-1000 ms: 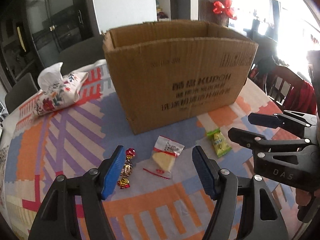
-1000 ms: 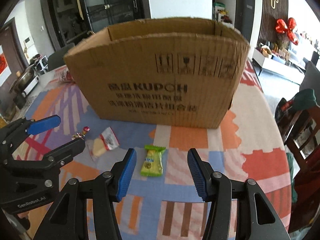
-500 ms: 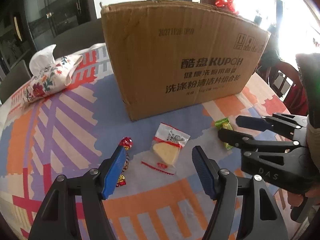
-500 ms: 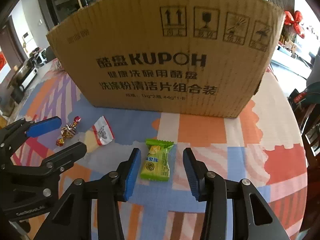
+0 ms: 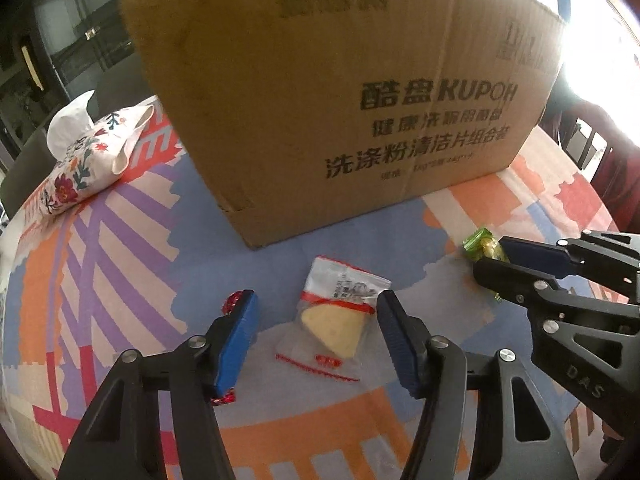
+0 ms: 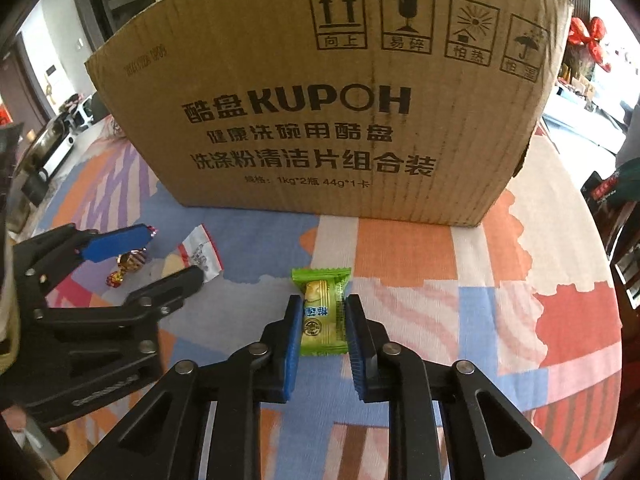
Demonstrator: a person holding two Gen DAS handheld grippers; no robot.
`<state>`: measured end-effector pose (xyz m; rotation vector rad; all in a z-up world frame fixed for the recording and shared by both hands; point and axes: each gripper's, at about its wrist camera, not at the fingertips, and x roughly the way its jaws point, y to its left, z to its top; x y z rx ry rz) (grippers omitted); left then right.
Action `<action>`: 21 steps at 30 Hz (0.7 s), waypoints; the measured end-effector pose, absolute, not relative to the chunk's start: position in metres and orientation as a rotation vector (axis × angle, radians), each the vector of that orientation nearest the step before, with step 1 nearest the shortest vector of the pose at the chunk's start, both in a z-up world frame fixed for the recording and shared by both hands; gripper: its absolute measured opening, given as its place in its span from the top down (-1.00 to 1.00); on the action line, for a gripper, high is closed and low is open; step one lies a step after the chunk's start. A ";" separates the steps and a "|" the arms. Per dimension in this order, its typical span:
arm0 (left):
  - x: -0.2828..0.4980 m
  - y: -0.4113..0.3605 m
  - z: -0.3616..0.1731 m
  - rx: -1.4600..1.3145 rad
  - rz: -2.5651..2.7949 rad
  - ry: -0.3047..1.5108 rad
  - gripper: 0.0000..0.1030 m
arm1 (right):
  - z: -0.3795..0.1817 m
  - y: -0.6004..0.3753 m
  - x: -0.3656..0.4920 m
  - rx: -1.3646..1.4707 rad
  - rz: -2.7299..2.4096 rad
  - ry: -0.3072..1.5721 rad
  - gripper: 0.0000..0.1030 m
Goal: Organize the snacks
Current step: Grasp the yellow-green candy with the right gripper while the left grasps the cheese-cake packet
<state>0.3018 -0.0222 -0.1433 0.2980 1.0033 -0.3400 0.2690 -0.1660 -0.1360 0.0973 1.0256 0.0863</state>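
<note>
A green-wrapped snack [image 6: 322, 312] lies on the patterned tablecloth, and my right gripper [image 6: 320, 316] is shut on its two sides; it also shows in the left wrist view [image 5: 482, 245]. My left gripper [image 5: 316, 320] is open low over a clear packet with a yellow wedge [image 5: 334, 316], which lies between its fingers. A red-and-gold twisted candy [image 6: 128, 264] lies just left of the left finger. The large KUPOH cardboard box [image 6: 320, 120] stands right behind the snacks.
A floral tissue pouch [image 5: 84, 156] lies at the table's far left. The round table's edge [image 6: 600, 280] curves away on the right, with chairs beyond it. The two grippers are side by side, close together.
Both grippers have moved forward and down toward the snacks. The right gripper's fingers have closed onto the green snack. The left gripper stays open around the clear packet.
</note>
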 end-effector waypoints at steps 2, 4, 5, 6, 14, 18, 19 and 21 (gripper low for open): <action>0.302 -0.024 -0.146 0.303 -0.339 1.007 -0.04 | -0.134 -0.169 0.267 0.101 0.088 1.024 0.56; 0.302 -0.024 -0.146 0.286 -0.349 1.013 0.19 | -0.133 -0.168 0.267 0.101 0.090 1.021 0.56; 0.302 -0.024 -0.146 0.269 -0.360 1.021 0.22 | -0.132 -0.169 0.266 0.102 0.091 1.020 0.56; 0.302 -0.024 -0.146 0.266 -0.356 1.022 0.23 | -0.131 -0.169 0.265 0.103 0.093 1.018 0.56; 0.289 -0.020 -0.130 0.260 -0.318 0.987 0.35 | -0.116 -0.163 0.260 0.087 0.103 0.987 0.56; 0.274 -0.018 -0.110 0.231 -0.306 0.950 0.35 | -0.102 -0.162 0.251 0.077 0.109 0.953 0.56; 0.271 -0.017 -0.104 0.226 -0.297 0.940 0.35 | -0.099 -0.162 0.250 0.074 0.109 0.945 0.56; 0.266 -0.015 -0.093 0.214 -0.293 0.919 0.35 | -0.089 -0.163 0.246 0.072 0.113 0.925 0.56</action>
